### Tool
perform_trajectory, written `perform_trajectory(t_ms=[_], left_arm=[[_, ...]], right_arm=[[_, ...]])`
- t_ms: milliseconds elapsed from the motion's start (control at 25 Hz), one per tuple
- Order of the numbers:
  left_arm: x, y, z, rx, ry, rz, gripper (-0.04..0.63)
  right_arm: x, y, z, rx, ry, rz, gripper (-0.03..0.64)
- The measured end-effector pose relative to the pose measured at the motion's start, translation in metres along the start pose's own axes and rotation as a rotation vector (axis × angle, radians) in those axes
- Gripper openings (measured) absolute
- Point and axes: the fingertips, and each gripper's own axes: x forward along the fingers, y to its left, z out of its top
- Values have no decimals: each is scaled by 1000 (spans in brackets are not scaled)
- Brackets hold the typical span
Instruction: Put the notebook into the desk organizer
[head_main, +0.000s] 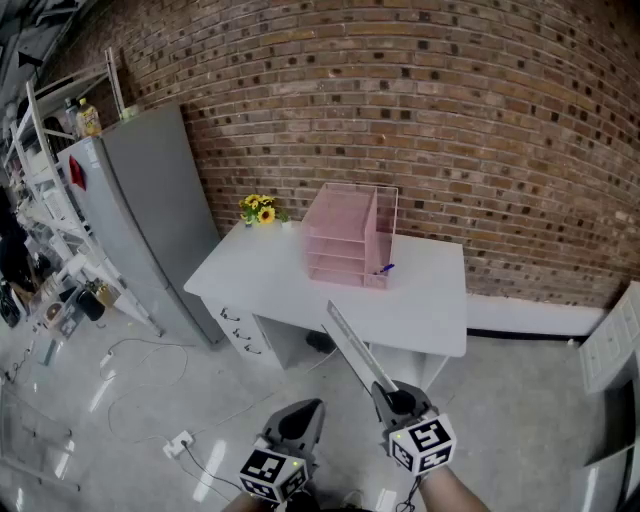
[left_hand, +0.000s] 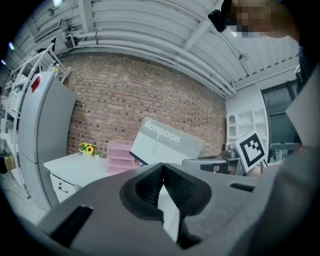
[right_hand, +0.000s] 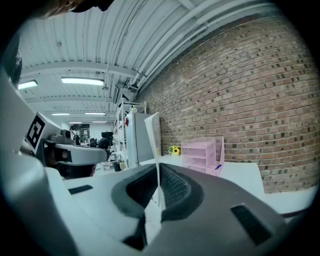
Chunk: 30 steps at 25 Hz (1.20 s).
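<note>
A grey notebook (head_main: 350, 345) is clamped by one corner in my right gripper (head_main: 385, 392), which is shut on it. It stands out up and to the left, in the air in front of the white desk (head_main: 430, 300). The right gripper view shows the notebook (right_hand: 154, 135) edge-on between the jaws of the right gripper (right_hand: 158, 175). The pink desk organizer (head_main: 345, 235) stands at the back of the desk, well beyond the notebook. My left gripper (head_main: 305, 410) hovers beside the right one, shut and holding nothing. In the left gripper view the notebook (left_hand: 167, 142) hangs tilted over the organizer (left_hand: 119, 152).
A small pot of sunflowers (head_main: 260, 208) sits at the desk's far left corner. A blue pen (head_main: 386, 268) stands in the organizer's right slot. A tall grey cabinet (head_main: 150, 210) stands left of the desk. Cables and a power strip (head_main: 180, 440) lie on the floor.
</note>
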Motion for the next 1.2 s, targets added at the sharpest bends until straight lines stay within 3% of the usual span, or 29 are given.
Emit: perform_trajectory(t_ms=[800,1200], left_arm=[[20,4,-3,9,13,-1,5],[50,39,-2,-15,9,-42,5]], right_arm=[[8,-19,1,39,-25,2,12],[49,-34,1,41,-9,-30,12]])
